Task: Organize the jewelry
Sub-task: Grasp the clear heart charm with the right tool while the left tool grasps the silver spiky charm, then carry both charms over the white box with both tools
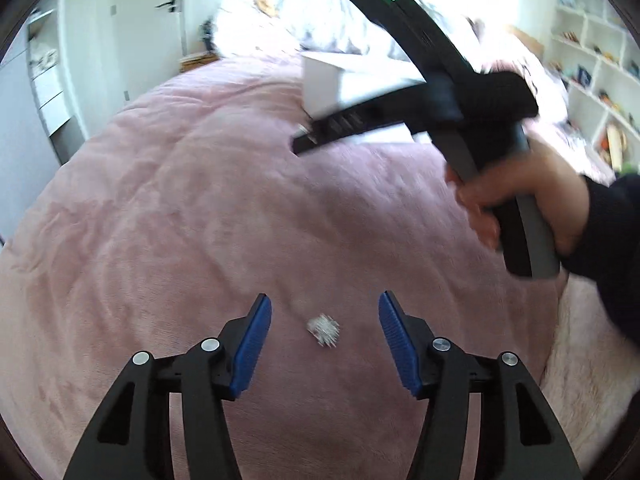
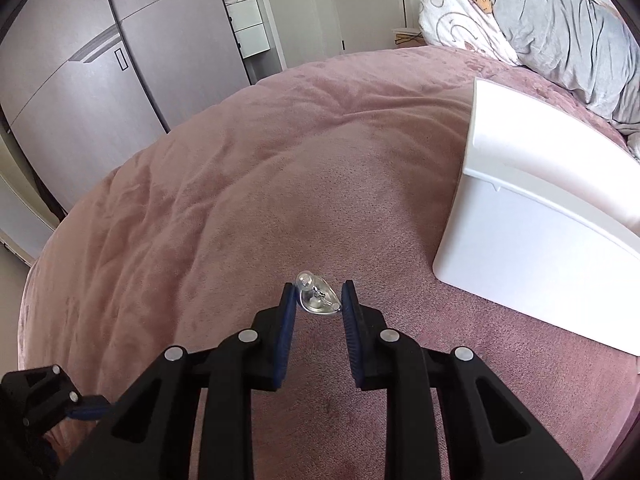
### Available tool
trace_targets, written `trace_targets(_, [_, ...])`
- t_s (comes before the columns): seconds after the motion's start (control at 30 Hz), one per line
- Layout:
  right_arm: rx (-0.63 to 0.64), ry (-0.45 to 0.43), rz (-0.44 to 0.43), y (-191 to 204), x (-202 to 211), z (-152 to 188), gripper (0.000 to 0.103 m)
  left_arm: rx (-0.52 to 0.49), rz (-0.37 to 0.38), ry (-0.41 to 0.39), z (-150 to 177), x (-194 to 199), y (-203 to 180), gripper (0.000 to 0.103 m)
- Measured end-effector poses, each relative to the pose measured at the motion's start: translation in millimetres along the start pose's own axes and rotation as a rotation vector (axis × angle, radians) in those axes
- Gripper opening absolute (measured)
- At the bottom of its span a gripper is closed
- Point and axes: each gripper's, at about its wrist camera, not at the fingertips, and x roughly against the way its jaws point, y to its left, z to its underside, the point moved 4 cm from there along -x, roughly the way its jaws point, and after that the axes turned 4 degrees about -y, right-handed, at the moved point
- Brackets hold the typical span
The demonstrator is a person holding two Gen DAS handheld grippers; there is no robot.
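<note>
Pink plush bedspread [image 2: 248, 184], grey duvet [image 2: 560, 28], wardrobe doors [image 2: 120, 64], wall shelves [image 1: 592, 64]

text: none legible | labels: none | left view perhaps too blurred

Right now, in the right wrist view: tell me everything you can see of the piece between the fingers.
The jewelry piece is small, clear and glassy with silver-looking metal: a rounded bead at its top and a wider teardrop-like body below with a tiny metal fitting at its middle. It sits at the tips of the right gripper, between the blue-padded fingers, which stand close on both sides; firm contact is not clear. The pink blanket is beneath it, the white box apart to its right.
</note>
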Motion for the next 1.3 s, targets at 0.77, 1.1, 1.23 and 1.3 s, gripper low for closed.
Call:
trace_targets(0.77, [0.048, -0.058, -0.065, 14.6, 46.2, -19.0, 0.024, 0.003, -0.057, -0.016, -18.2, 6.6, 0.0, 0.02])
trace_targets(1.1, [0.064, -0.182, -0.109, 7.5, 128.6, -59.5, 0.024, 0.024, -0.11, -0.076, -69.0, 33.6, 8.0, 0.02])
trace_targets(1.23, [0.05, -0.238, -0.129, -0.4, 159.5, -74.1, 0.024, 0.059, -0.12, -0.114, -99.9, 45.0, 13.9, 0.02])
trace_targets(1.3, [0.054, -0.262, -0.129, -4.2, 172.8, -79.2, 0.024, 0.065, -0.12, -0.133, -116.8, 48.7, 14.0, 0.02])
